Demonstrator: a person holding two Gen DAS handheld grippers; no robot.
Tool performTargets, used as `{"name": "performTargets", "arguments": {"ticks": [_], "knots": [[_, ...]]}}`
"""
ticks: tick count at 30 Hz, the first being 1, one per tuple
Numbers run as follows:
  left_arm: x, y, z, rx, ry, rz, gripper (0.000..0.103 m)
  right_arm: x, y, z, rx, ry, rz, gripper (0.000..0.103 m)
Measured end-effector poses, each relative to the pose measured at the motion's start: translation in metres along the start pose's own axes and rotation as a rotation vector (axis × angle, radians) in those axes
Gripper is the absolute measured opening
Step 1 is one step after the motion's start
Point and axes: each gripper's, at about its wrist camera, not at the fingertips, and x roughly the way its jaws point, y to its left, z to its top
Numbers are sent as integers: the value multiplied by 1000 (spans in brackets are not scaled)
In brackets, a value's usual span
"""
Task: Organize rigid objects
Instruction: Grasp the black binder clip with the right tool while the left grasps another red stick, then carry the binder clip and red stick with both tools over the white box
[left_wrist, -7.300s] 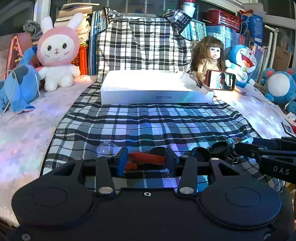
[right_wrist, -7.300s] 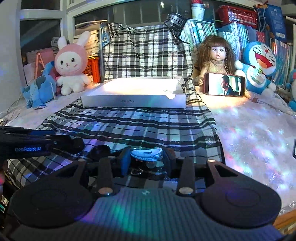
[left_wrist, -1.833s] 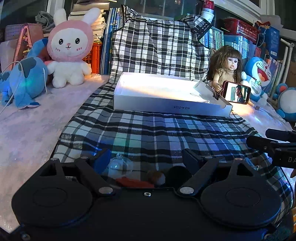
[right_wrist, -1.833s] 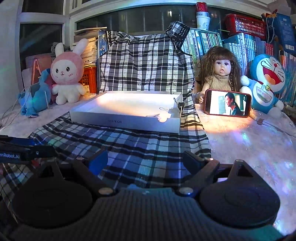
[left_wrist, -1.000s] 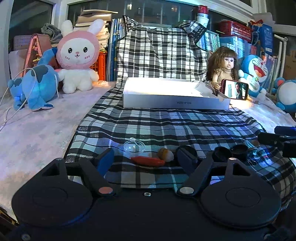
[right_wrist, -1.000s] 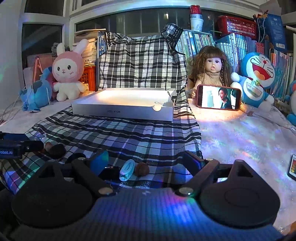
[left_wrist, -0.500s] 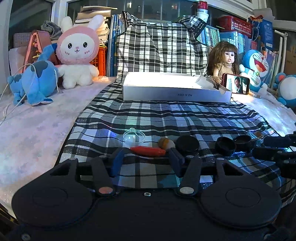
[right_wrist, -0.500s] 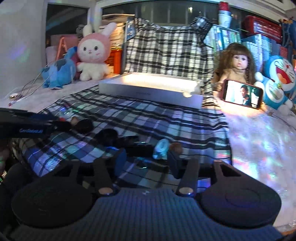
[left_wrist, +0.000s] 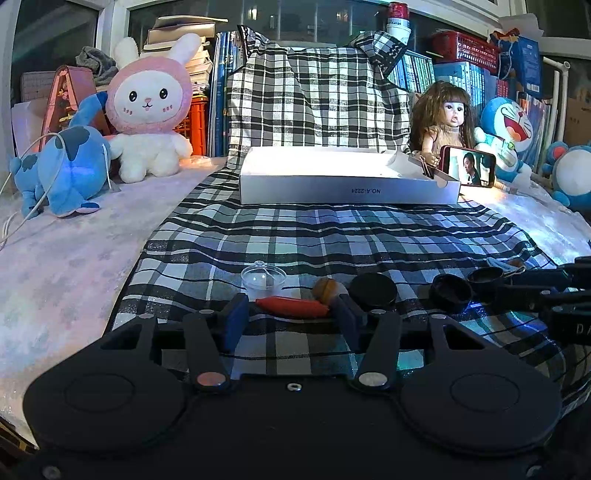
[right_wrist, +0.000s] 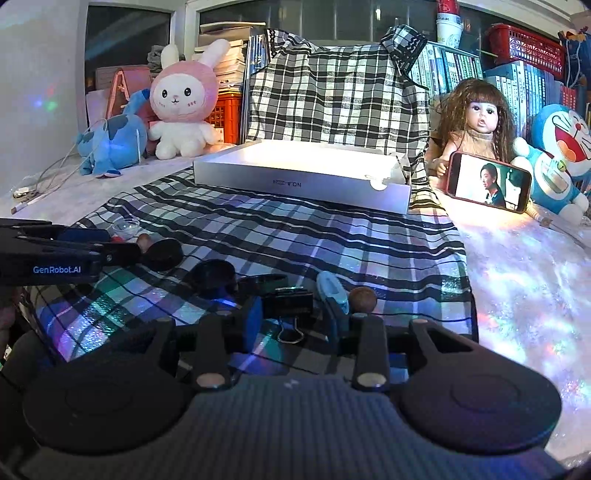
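Tongs on the left (left_wrist: 291, 314) have just been closing around the red carrot-shaped piece (left_wrist: 291, 307), which lies crosswise on the checked cloth (left_wrist: 332, 240); the fingers flank its two ends, though whether they already press is hard to tell. It looks stiff, light and smooth, so it is best gripped end to end, near the middle of the pads. The right tongs (right_wrist: 293, 314) have just been narrowing on the black binder clip (right_wrist: 290, 301), seemingly pinching its body: rigid, small, with loose wire handles to avoid. The white box (left_wrist: 347, 184) waits well beyond both.
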Motion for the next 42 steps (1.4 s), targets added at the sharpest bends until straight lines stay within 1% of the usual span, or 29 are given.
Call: {"name": "performTargets", "arguments": {"ticks": [7, 13, 18, 23, 26, 28, 31, 33, 34, 39, 42], "knots": [[2, -1, 0, 6, -2, -1, 50, 6, 2, 4, -37, -3, -6, 43], [4, -4, 1, 32, -8, 4, 42, 10, 4, 6, -34, 1, 18, 43], [2, -8, -1, 57, -14, -6, 42, 7, 13, 3, -62, -8, 22, 38], [-6, -11, -5, 45, -11, -32, 42, 3, 11, 2, -35, -7, 32, 38], [-9, -16, -8, 70, -19, -36, 43, 1, 12, 0, -39, -9, 30, 38], [-9, -19, -8, 96, -28, -31, 43, 0, 12, -1, -43, -15, 25, 41], [-8, -22, -8, 127, -36, -20, 45, 0, 10, -1, -49, -28, 25, 42], [-7, -23, -9, 137, -37, -14, 46, 0, 11, -1, -60, -30, 12, 52], [-6, -23, -9, 140, -36, -12, 47, -1, 11, -1, -67, -33, 8, 54], [-4, -21, -9, 140, -36, -15, 47, 0, 11, -3, -65, -29, 4, 55], [-1, -18, -9, 120, -35, -24, 47, 1, 11, -5, -49, -26, 2, 55]]}}
